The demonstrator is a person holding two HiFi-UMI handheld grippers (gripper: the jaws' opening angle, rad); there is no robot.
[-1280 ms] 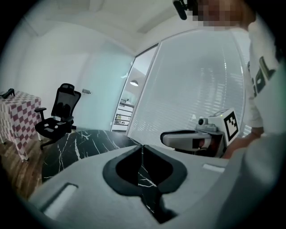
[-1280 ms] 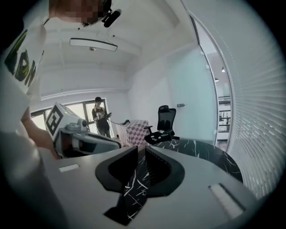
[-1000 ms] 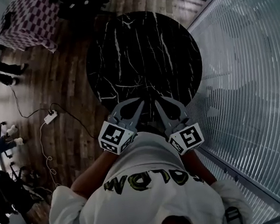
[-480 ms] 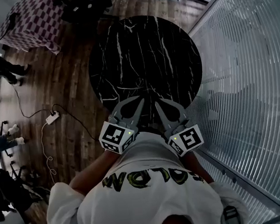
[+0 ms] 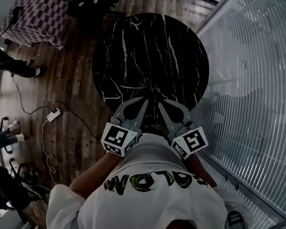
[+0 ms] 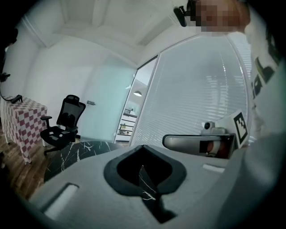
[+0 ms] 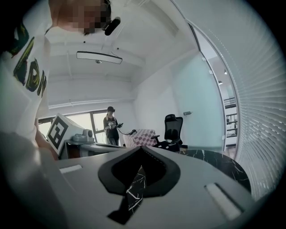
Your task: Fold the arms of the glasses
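No glasses show in any view. The round black marble table (image 5: 150, 60) lies bare in front of me. My left gripper (image 5: 144, 102) and right gripper (image 5: 161, 105) hover side by side over the table's near edge, close to my chest, with their tips pointing at each other. Both are shut with nothing between the jaws. In the left gripper view the left gripper (image 6: 143, 147) has its tips meeting, and only the marble shows through the gap behind them. The right gripper (image 7: 142, 148) looks the same in its own view.
A glass wall with blinds (image 5: 260, 73) runs along the right. A checkered-cloth table (image 5: 36, 18) and a black office chair (image 6: 62, 120) stand beyond the round table. A power strip and cable (image 5: 53, 115) lie on the wood floor at left. A person (image 7: 110, 126) stands far off.
Both grippers stay where they were, close together over the near edge. The head view has shifted a little, and the person at the far left has moved.
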